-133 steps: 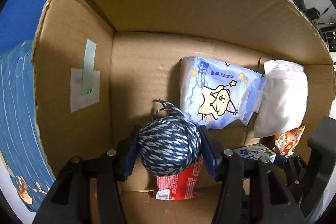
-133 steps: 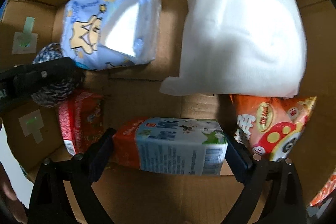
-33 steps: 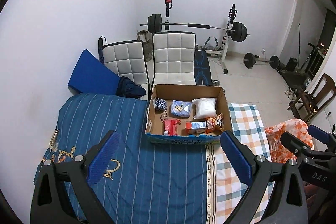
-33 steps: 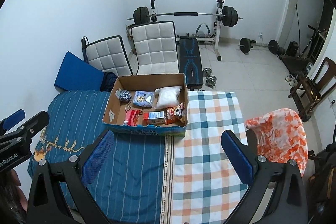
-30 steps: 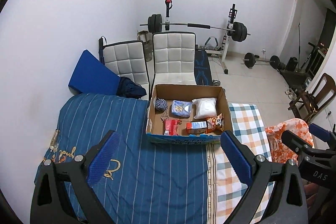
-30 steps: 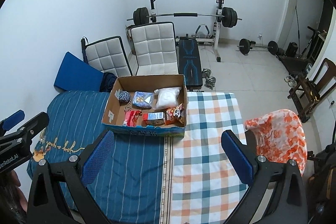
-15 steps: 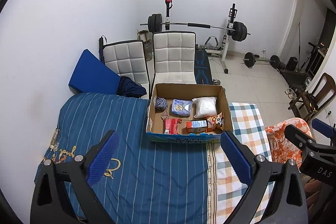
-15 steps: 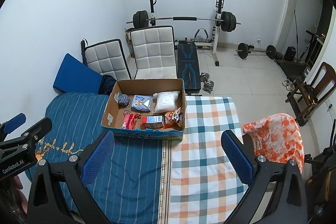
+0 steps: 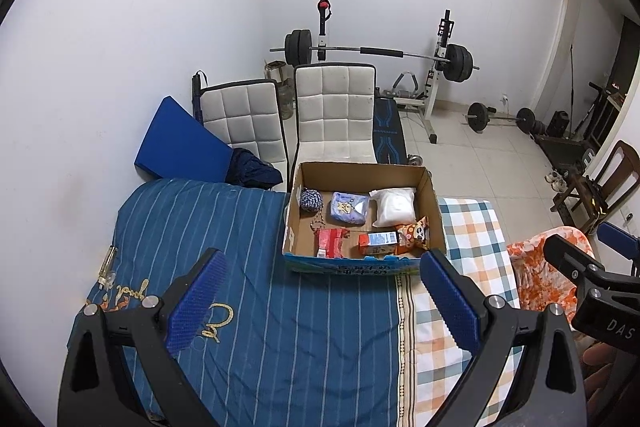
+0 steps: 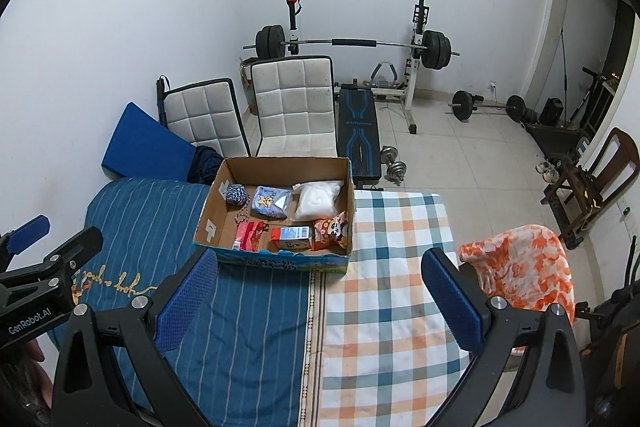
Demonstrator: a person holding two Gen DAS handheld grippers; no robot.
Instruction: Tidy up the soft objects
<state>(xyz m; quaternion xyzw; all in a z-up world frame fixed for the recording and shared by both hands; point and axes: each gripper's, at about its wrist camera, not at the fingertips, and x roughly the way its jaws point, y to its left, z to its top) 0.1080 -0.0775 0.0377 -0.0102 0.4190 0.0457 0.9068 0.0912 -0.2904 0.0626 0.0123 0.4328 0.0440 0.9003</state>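
Note:
An open cardboard box sits on the bed. Inside it lie a blue-white yarn ball, a blue tissue pack, a white soft bag, a red pack, a carton and an orange snack bag. My left gripper is open and empty, held high above the blue striped bedding. My right gripper is open and empty, high above the bed's near part.
The bed has blue striped bedding and a checked sheet. Two white chairs, a blue cushion, a weight bench with barbell and an orange-white cloth stand around. A small bottle lies on the bedding.
Both grippers let go of the yarn ball and the carton inside the box and pulled far back and up. Over the last second they drift slightly; the box's contents stay still.

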